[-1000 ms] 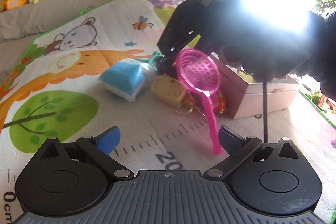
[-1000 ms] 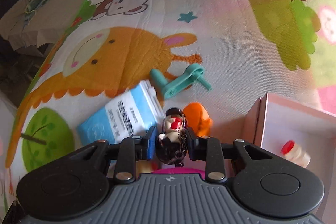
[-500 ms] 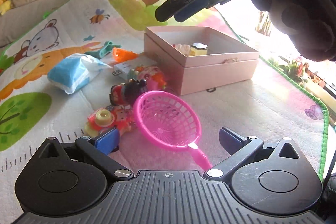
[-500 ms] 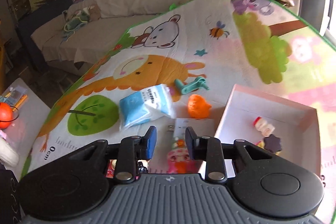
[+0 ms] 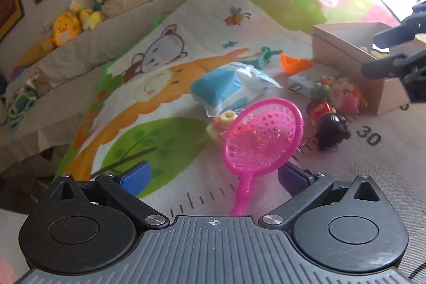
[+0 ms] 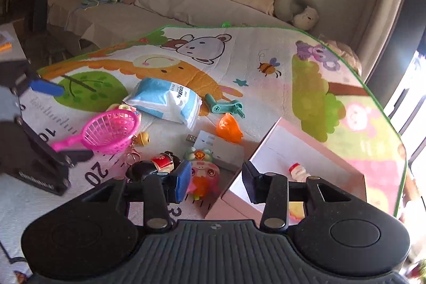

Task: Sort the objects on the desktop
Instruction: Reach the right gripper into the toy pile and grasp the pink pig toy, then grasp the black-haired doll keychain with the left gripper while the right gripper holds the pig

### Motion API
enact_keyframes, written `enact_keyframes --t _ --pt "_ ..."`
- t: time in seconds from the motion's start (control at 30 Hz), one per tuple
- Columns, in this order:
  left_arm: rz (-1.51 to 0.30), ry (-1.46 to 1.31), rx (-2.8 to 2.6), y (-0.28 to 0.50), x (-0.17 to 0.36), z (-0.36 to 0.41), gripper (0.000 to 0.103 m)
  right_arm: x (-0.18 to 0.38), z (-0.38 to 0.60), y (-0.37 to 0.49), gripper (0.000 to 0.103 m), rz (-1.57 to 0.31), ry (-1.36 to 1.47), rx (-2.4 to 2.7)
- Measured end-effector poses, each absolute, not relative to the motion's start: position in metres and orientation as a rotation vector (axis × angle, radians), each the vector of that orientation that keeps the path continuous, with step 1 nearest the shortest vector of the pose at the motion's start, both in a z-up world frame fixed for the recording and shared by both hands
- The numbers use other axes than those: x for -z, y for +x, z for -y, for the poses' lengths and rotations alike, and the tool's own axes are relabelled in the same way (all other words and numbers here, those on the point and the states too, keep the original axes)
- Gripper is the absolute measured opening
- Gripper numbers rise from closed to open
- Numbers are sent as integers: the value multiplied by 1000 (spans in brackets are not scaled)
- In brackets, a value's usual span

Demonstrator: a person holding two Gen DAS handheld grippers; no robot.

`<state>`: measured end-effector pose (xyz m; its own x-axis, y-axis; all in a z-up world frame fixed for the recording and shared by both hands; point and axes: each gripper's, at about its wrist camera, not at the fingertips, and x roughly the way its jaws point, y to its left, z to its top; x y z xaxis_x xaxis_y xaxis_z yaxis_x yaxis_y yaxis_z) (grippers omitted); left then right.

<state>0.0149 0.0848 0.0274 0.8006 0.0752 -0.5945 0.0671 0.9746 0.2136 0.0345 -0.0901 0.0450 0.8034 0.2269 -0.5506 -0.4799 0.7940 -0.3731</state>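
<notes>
At lower right, the pink box [image 6: 269,151] holds only a small bottle [image 6: 297,171]; most toys, like the pink strainer [image 6: 111,131], lie centre-left on the mat [image 6: 266,87]. Right gripper [image 6: 217,184] opening, empty; left gripper [image 5: 213,177] open, empty.

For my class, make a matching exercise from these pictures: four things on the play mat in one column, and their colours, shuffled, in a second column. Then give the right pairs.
Things:
1. toy net
2. tissue pack
3. open box
4. plastic clip

Colours:
A. teal green
B. pale pink
C. bright pink
D. blue and white

Right pairs: 1-C, 2-D, 3-B, 4-A.
</notes>
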Motion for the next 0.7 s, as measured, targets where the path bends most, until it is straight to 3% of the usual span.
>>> enact_keyframes --t 0.3,0.33,0.7 --pt "-628 38 60 -1 -42 -105 103 -8 48 93 41 -608 -536 -364" --pt "-621 34 60 -2 -43 -104 103 -6 49 92 35 -618 -531 -357" --pt "-592 38 203 -7 -50 -68 103 -20 119 -9 33 -667 -478 -458"
